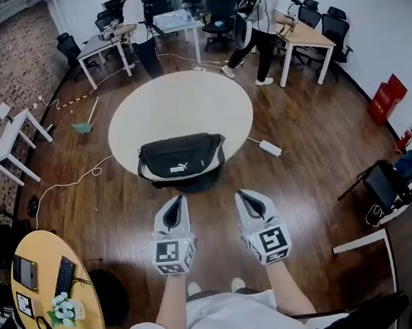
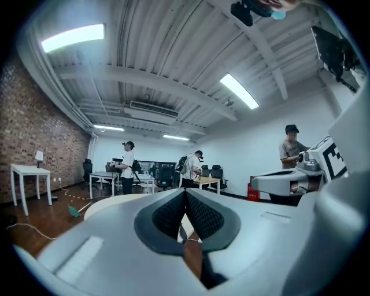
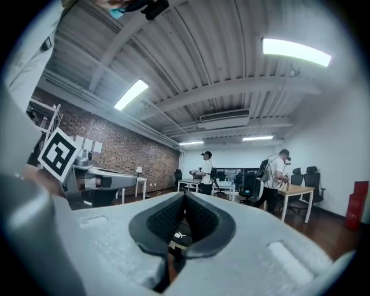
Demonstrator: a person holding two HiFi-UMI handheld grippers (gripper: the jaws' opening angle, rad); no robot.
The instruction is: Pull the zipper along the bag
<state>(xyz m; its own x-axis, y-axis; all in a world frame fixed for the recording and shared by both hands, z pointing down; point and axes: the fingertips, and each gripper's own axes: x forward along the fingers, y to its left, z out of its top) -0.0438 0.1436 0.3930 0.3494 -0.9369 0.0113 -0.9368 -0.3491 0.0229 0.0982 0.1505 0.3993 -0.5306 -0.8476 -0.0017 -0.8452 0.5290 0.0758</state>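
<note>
A black bag (image 1: 181, 157) with a white logo lies on the near edge of a round white table (image 1: 179, 105); its zipper runs along the top, too small to make out. Both grippers hang in the air short of the table, apart from the bag. My left gripper (image 1: 173, 200) is shut and holds nothing, its pads meeting at the tip (image 2: 185, 193). My right gripper (image 1: 247, 194) is likewise shut and empty (image 3: 185, 199). Through the gap under its pads, the right gripper view shows a sliver of the bag (image 3: 176, 238).
Two people stand at desks at the back of the room. A white power strip (image 1: 270, 147) and cables lie on the wooden floor beside the table. A small round wooden table (image 1: 56, 295) is at lower left, a black chair (image 1: 383, 184) at right.
</note>
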